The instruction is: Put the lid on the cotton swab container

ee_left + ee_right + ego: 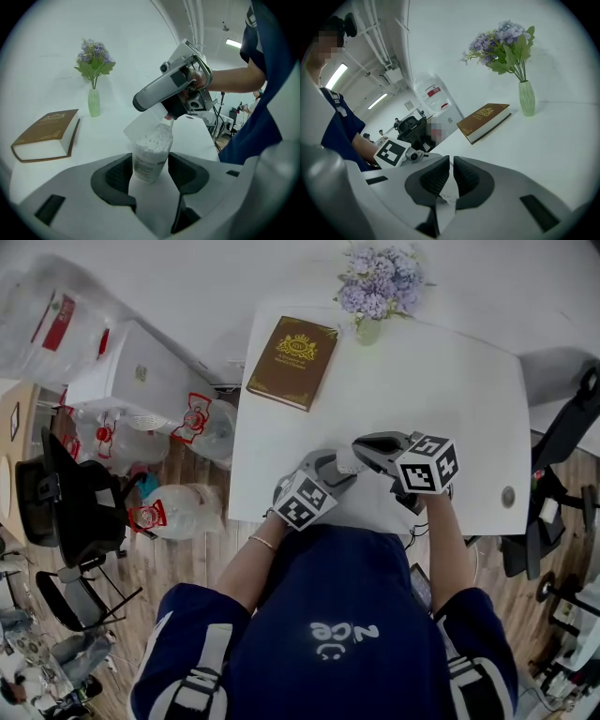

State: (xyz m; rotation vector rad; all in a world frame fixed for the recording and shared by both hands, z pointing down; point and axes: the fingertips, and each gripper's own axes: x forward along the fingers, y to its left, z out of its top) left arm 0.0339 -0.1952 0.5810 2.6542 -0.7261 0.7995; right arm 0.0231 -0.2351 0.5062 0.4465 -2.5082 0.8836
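White table point(450, 409); left gripper point(150, 169) clamps cotton swab container point(153, 151); right gripper point(451, 176) pinches lid point(143, 125) over it.

1. Cotton swab container point(150, 161): clear labelled tub packed with white swabs point(155, 138), top open, upright. I see it by the table's point(450, 381) near edge, pinched in the left gripper point(150, 165).
2. Lid point(142, 125): flat whitish piece, tilted just over the open top, clamped in the right gripper point(451, 174).

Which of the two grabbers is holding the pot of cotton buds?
The left gripper: its jaws clamp the sides of the open cotton swab container. The right gripper pinches only the thin white lid.
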